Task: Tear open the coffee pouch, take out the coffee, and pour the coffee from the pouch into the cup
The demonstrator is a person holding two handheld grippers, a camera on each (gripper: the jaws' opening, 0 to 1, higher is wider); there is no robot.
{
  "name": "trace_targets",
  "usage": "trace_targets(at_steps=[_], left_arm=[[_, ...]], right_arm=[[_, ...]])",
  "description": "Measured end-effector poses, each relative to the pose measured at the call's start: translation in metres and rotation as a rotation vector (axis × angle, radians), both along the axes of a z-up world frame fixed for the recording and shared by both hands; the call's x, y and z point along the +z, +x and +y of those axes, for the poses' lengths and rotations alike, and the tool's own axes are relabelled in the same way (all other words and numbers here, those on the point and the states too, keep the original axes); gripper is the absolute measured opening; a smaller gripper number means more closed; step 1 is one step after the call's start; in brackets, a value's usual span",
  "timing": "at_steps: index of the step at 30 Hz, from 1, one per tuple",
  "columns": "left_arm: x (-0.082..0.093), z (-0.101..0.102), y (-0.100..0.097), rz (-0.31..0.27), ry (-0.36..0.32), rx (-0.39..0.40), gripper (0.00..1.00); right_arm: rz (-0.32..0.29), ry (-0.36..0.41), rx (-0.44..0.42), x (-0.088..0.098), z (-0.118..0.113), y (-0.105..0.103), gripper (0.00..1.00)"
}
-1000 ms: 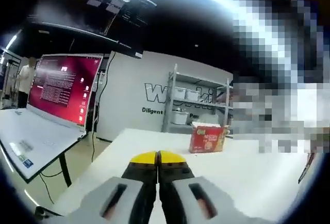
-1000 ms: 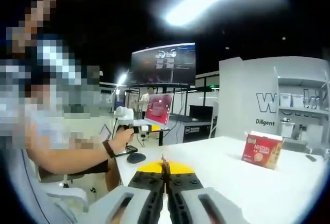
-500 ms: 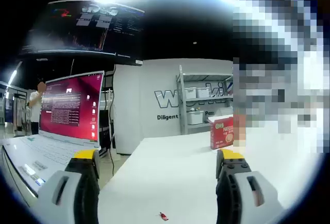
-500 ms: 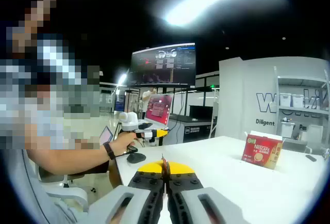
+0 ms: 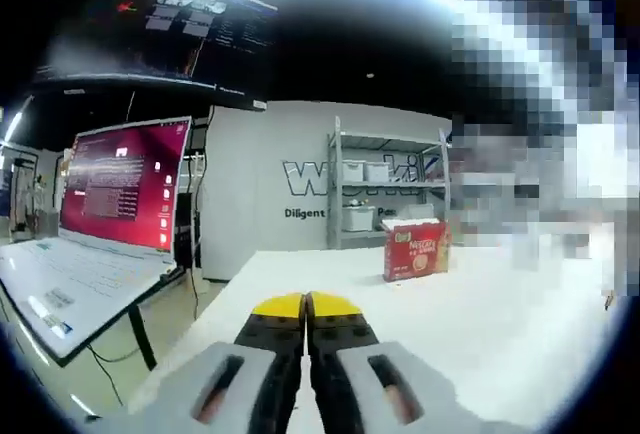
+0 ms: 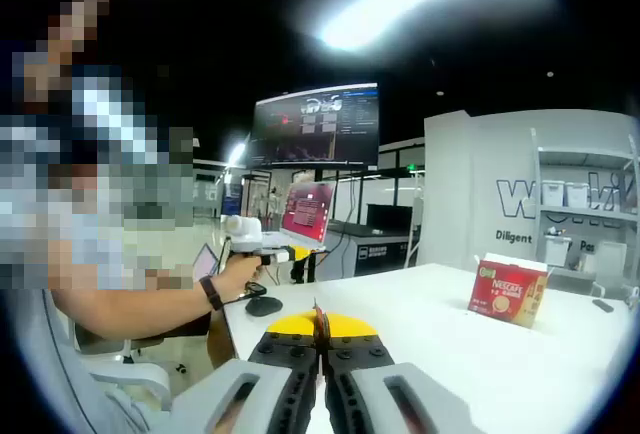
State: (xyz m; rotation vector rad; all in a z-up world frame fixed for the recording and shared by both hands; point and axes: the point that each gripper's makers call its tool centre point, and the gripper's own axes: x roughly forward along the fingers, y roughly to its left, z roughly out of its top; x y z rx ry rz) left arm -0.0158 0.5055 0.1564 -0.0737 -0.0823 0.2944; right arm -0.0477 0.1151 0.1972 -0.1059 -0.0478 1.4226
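Left gripper [image 5: 305, 306]: jaws pressed together, yellow tips meeting, nothing between them; it hangs over the near part of the white table [image 5: 480, 304].
Right gripper [image 6: 320, 326]: jaws closed tight on each other; a thin sliver pokes up at the seam between the tips, too small to tell what it is.
Other hand seen from the right: in the right gripper view the person's hand [image 6: 232, 274] holds the left gripper off to the left, past the table's edge, well apart from the right one.
Coffee box [image 5: 415, 252]: red carton, upright on the table, lid flaps raised; in the right gripper view the same box [image 6: 507, 291] sits ahead and to the right, well apart from both grippers.
Pouch and cup: none can be made out; the pouches are probably inside the box.
Step in hand: my reading is that the task has barely begun, the approach to the box coming first.
Doing it well: spread one gripper's jaws before arriving, come in from above over the raised flaps, and steady the carton with the other so it does not slide or tip on the smooth top. Pinch a pouch near its upper edge to leave room for tearing.
Around: a laptop [image 5: 110, 204] with a red screen on a stand to the left, a big monitor [image 6: 316, 126] overhead, shelves [image 5: 385, 189] with bins against the grey wall.
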Motion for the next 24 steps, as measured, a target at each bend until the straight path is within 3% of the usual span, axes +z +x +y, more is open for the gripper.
trace_targets(at_steps=[1, 4, 6, 9, 11, 13, 14, 16, 18, 20, 24], left_arm=[[-0.011, -0.004, 0.004, 0.071, -0.027, -0.046, 0.01], [-0.017, -0.007, 0.01, 0.103, -0.018, -0.08, 0.0], [-0.016, -0.007, 0.009, 0.096, -0.01, -0.074, 0.0], [-0.005, -0.001, 0.007, 0.049, 0.076, -0.033, 0.01], [-0.001, -0.001, 0.006, 0.032, 0.086, -0.007, 0.03], [0.003, 0.004, 0.004, 0.028, 0.183, 0.04, 0.05], [0.001, 0.005, 0.005, 0.036, 0.178, 0.045, 0.14], [0.001, 0.005, 0.013, 0.022, 0.136, 0.038, 0.55], [-0.002, 0.008, 0.017, 0.031, 0.126, 0.044, 0.83], [-0.007, 0.011, 0.017, 0.053, 0.124, 0.062, 0.86], [-0.007, 0.013, 0.014, 0.046, 0.142, 0.077, 0.88]], right_arm=[[-0.001, 0.0, 0.0, 0.0, 0.0, 0.0, 0.01], [-0.003, -0.001, 0.002, 0.001, 0.001, -0.001, 0.01], [-0.004, 0.001, 0.001, 0.001, 0.0, -0.001, 0.01], [0.0, 0.002, -0.001, 0.001, 0.0, 0.001, 0.01], [0.001, 0.002, -0.002, 0.001, 0.0, 0.001, 0.01], [-0.003, 0.002, 0.0, 0.002, 0.0, 0.0, 0.01], [-0.003, 0.004, 0.0, 0.003, 0.0, 0.0, 0.01], [-0.002, 0.008, 0.001, 0.003, -0.001, 0.0, 0.01], [0.002, 0.012, 0.003, 0.004, -0.002, 0.0, 0.01], [0.005, 0.018, 0.004, 0.004, -0.002, 0.0, 0.01], [0.005, 0.017, 0.001, 0.004, -0.004, 0.0, 0.01]])
